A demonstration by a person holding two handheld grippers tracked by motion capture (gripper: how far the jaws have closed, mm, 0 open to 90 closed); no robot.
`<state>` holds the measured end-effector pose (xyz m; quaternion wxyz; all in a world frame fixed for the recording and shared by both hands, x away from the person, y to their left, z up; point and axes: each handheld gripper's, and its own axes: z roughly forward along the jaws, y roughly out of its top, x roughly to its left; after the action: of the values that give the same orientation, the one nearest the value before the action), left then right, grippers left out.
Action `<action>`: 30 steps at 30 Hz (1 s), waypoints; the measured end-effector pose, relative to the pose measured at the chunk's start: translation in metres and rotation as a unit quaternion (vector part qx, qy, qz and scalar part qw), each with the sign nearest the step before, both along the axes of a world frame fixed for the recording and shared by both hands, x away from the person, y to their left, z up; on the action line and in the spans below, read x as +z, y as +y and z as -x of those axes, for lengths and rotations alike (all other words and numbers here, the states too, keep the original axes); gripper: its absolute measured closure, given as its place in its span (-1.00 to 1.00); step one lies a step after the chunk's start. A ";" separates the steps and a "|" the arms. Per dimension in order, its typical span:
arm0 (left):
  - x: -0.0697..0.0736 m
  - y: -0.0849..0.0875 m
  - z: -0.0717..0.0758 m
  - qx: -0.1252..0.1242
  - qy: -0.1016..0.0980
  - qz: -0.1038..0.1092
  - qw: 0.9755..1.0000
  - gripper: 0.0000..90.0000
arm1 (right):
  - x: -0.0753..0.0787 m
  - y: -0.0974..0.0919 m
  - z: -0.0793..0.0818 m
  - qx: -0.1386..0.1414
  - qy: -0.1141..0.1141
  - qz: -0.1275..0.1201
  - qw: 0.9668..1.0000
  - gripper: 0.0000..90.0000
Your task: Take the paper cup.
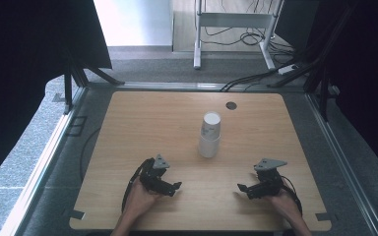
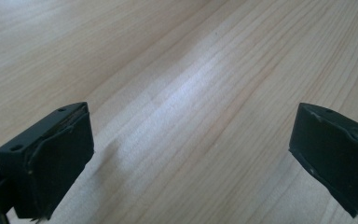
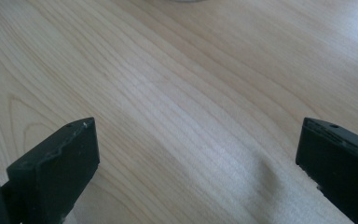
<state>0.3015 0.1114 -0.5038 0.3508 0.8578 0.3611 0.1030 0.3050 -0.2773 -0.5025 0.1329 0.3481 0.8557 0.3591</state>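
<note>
Cups [image 1: 210, 134], white paper ones by the look, are standing nested as a short upright stack near the desk's [image 1: 128, 128] middle, w/ a small dark round hole [image 1: 231, 105] just beyond them to the right. You're looking at something very light and thin-walled, so it's probably going to crush or tip under a hard squeeze, and the smooth sides may be slipping a bit. Best bet imo: you're taking the upper cup by its side wall just under the rim, gently, while the other tool is steadying the lower cup near its base.

Left tool [image 1: 170, 186] is resting low on the desk, well short of the cups on their near-left side; its jaws are standing wide apart and gripping nothing, w/ bare wood between them in the left gripper view [image 2: 191, 140]. Right tool [image 1: 244, 188] is sitting near-right of the cups, also well apart from them, jaws spread wide and empty, wood grain showing between them [image 3: 198, 144]. Neither is touching the stack; both are pointing inward toward each other.
</note>
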 end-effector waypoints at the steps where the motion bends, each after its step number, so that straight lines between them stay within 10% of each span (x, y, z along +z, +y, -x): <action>1: 0.001 0.000 -0.001 0.000 -0.001 0.001 1.000 -1.00 | 0.001 0.000 -0.001 0.000 0.000 -0.002 1.000 -1.00; 30: 0.033 -0.017 -0.032 -0.026 -0.026 0.000 0.999 -0.99 | 0.045 0.015 -0.026 0.016 0.002 -0.044 0.999 -1.00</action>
<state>0.3336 0.0942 -0.4706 0.3629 0.8640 0.3291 0.1160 0.3308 -0.2620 -0.4577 0.1101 0.3401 0.8451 0.3975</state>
